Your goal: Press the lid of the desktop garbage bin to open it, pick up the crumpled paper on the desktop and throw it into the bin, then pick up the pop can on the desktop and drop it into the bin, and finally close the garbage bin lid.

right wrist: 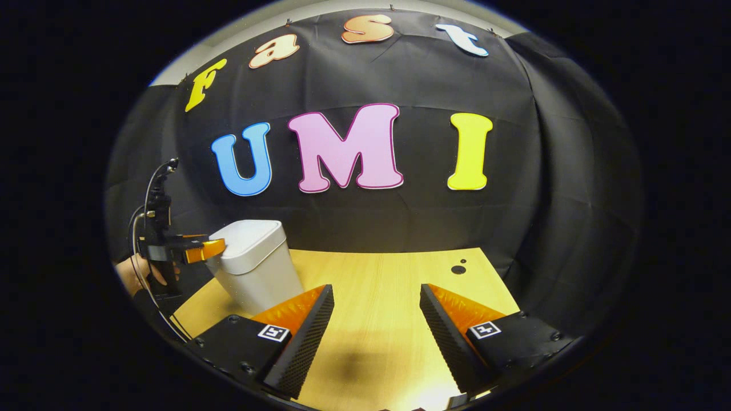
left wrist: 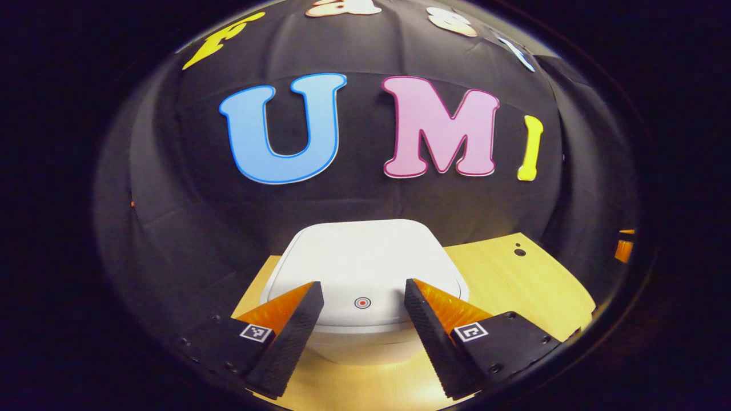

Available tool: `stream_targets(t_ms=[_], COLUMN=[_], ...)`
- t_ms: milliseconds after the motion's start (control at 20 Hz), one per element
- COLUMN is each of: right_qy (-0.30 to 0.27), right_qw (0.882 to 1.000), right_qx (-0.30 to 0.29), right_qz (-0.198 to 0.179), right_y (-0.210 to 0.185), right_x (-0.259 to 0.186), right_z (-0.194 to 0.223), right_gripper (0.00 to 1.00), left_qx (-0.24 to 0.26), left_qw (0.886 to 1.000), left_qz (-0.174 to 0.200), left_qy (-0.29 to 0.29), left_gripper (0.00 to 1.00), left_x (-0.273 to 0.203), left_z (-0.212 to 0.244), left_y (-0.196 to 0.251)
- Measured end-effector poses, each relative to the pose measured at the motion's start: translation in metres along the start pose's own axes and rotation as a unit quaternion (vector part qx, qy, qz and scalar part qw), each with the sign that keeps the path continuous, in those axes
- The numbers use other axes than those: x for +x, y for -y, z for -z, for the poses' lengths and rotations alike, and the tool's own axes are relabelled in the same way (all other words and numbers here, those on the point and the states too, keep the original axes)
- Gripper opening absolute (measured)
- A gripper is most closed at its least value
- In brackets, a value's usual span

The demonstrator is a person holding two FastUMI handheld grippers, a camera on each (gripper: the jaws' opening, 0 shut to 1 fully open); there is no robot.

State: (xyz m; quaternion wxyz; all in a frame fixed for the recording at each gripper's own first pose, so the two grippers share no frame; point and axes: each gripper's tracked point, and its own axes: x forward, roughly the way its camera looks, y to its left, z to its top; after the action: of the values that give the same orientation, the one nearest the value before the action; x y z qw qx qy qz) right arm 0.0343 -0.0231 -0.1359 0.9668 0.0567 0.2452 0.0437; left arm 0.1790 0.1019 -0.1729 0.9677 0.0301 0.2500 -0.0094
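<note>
- Bin (left wrist: 365, 268): a white desktop bin with its lid (left wrist: 365, 260) down flat, standing on the wooden table (left wrist: 514, 274) close to the black cloth wall. In the right gripper view it sits at the table's far left.
- A small round red-ringed mark (left wrist: 362, 302) shows near the lid's front edge, between the left gripper's fingers in that gripper's own view.
- Left gripper (left wrist: 363, 288): fingers spread apart, gripping nothing, their tips over the lid's front edge. I cannot tell whether they touch the lid.
- In the right gripper view the left gripper (right wrist: 214, 248) reaches the bin's lid from the left, with a hand (right wrist: 140, 274) holding it.
- Right gripper (right wrist: 377, 297): fingers spread wide, empty, above bare tabletop and well apart from the bin.
- Two dark round spots (right wrist: 458, 269) lie near the table's far right corner.
</note>
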Motion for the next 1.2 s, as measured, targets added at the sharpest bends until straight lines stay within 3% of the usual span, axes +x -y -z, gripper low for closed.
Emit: stream_targets(t_ms=[100, 400, 600, 750, 1000, 1200], right_qy=[-0.002, 0.013, 0.047, 0.046, 0.094, 0.124], right_qw=[1.0, 1.0, 0.999, 0.999, 0.995, 0.99], right_qx=[0.003, 0.017, 0.015, 0.002, -0.026, -0.054], right_qz=[0.006, 0.017, 0.02, 0.021, 0.004, -0.032], right_y=[-0.006, -0.017, -0.027, -0.039, -0.065, -0.089], right_x=[-0.011, -0.039, -0.06, -0.074, -0.109, -0.134], right_z=[0.008, 0.004, -0.007, 0.004, -0.005, -0.002], right_gripper=[0.98, 0.98, 0.97, 0.98, 0.98, 0.98], left_qx=[-0.013, -0.007, 0.017, 0.001, -0.047, -0.028], left_qw=[1.0, 0.999, 0.994, 0.986, 0.982, 0.977], left_qz=[0.013, -0.012, -0.01, 0.013, 0.015, 0.003], left_qy=[-0.005, 0.038, 0.109, 0.164, 0.181, 0.21], left_gripper=[0.99, 0.98, 0.94, 0.94, 0.95, 0.94], left_x=[0.001, -0.019, -0.081, -0.142, -0.219, -0.265], left_z=[0.0, -0.008, -0.026, -0.037, -0.007, -0.001], left_y=[0.004, 0.017, 0.045, 0.078, 0.101, 0.089])
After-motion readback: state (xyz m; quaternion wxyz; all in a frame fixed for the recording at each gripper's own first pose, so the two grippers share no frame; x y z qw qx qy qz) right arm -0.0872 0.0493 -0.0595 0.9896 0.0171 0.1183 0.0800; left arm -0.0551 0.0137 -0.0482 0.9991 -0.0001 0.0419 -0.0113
